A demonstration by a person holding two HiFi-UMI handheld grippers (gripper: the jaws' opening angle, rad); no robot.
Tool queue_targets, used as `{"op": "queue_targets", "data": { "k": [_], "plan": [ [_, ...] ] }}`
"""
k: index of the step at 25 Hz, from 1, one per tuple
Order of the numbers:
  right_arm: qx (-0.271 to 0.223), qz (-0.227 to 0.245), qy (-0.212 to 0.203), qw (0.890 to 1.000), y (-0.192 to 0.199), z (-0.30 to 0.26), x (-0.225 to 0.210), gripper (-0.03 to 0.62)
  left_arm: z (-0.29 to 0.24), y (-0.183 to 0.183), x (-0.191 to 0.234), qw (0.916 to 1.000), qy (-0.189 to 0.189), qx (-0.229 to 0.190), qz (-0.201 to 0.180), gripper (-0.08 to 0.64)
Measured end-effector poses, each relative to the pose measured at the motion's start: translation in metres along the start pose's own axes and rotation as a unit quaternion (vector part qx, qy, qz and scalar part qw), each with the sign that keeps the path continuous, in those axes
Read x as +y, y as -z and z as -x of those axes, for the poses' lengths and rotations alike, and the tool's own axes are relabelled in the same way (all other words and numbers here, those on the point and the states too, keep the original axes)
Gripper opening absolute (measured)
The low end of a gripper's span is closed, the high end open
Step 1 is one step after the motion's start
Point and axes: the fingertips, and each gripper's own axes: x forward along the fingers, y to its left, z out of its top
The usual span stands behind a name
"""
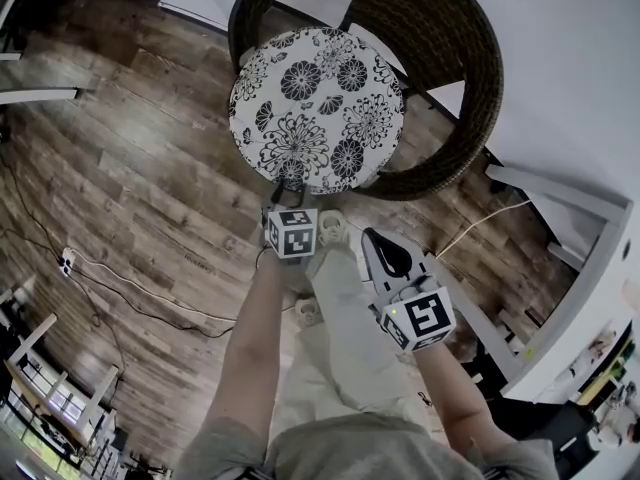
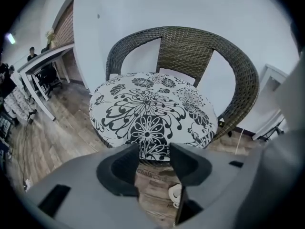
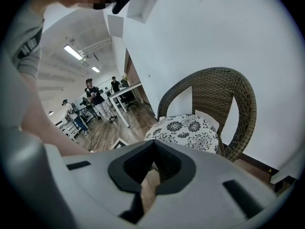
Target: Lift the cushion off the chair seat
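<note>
A round cushion (image 1: 315,103) with a black-and-white flower print lies on the seat of a dark wicker chair (image 1: 470,88). My left gripper (image 1: 288,196) hangs at the cushion's front edge. In the left gripper view its jaws (image 2: 155,154) stand open, with the cushion (image 2: 147,109) just beyond the tips and nothing between the pads. My right gripper (image 1: 372,240) is lower and to the right, apart from the chair. In the right gripper view its jaws (image 3: 153,149) are shut on nothing, and the cushion (image 3: 186,130) and chair (image 3: 214,89) sit some way ahead.
The chair stands against a white wall on a wood floor. A cable (image 1: 130,288) and power strip (image 1: 67,261) lie on the floor at left. A white desk frame (image 1: 560,298) is at right. The person's slippered foot (image 1: 335,230) is by the chair. People (image 3: 95,97) stand far off.
</note>
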Motion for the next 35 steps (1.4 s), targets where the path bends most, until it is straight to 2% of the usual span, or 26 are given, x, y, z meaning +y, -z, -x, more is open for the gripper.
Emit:
{"op": "queue_targets", "data": {
  "k": [4, 9, 14, 20, 25, 31, 35],
  "plan": [
    [-0.002, -0.001, 0.000, 1.000, -0.001, 0.001, 0.001, -0.005, -0.001, -0.001, 0.000, 1.0000, 0.005, 0.001, -0.005, 0.168],
    [-0.002, -0.002, 0.002, 1.000, -0.003, 0.003, 0.000, -0.005, -0.007, -0.010, -0.002, 0.9999, 0.004, 0.009, -0.013, 0.076],
    [-0.007, -0.001, 0.004, 1.000, -0.009, 0.010, 0.004, -0.005, -0.002, -0.014, -0.007, 0.9997, 0.009, 0.017, -0.015, 0.037],
    [-0.023, 0.004, 0.008, 1.000, -0.024, 0.022, 0.009, -0.005, 0.019, -0.018, -0.012, 0.9998, 0.015, 0.008, -0.010, 0.031],
    [-0.037, 0.007, 0.013, 0.999, -0.031, 0.039, 0.026, -0.005, 0.051, -0.024, -0.017, 0.9997, 0.018, -0.015, -0.010, 0.031],
    [-0.052, 0.021, 0.010, 0.998, -0.046, 0.069, 0.054, -0.005, 0.103, -0.038, -0.024, 0.9986, 0.020, -0.049, -0.010, 0.031],
    [-0.063, 0.028, 0.010, 0.998, -0.050, 0.096, 0.076, -0.005, 0.146, -0.044, -0.026, 0.9973, 0.018, -0.071, 0.007, 0.031]
  ]
}}
